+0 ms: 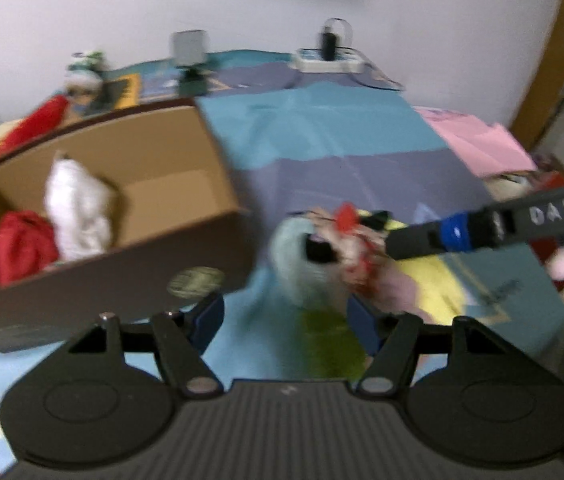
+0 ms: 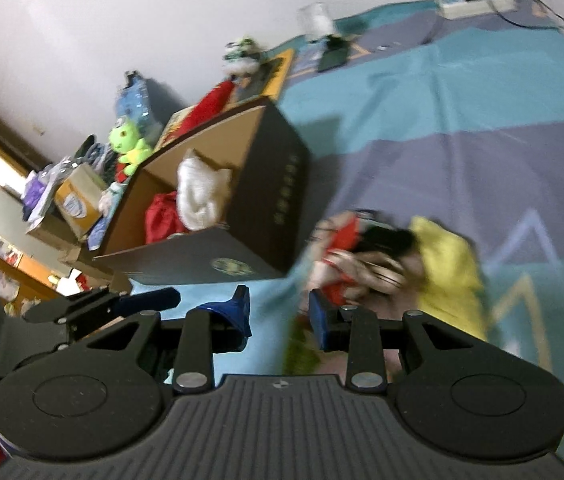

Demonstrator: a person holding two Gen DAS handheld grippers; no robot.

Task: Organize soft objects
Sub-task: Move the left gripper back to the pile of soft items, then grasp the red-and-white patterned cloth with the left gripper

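Between the left claw (image 1: 286, 320) pads, which stood wide and pressed nothing, lay a blurred pale-blue and green plush (image 1: 302, 264) on the bed. Right claw (image 2: 279, 312) also gaped, empty, near the red-and-yellow toys (image 2: 366, 256). Box (image 1: 185, 240), likely the drop spot, sat just left, already holding red and white softs.

Brown box (image 1: 185, 256), red bundle (image 1: 21, 248) inside

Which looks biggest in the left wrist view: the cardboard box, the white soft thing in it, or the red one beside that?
1. cardboard box, by far.
2. white soft thing.
3. red soft thing, only slightly smaller; it is partly hidden behind the box wall, so that ranking is unsure.
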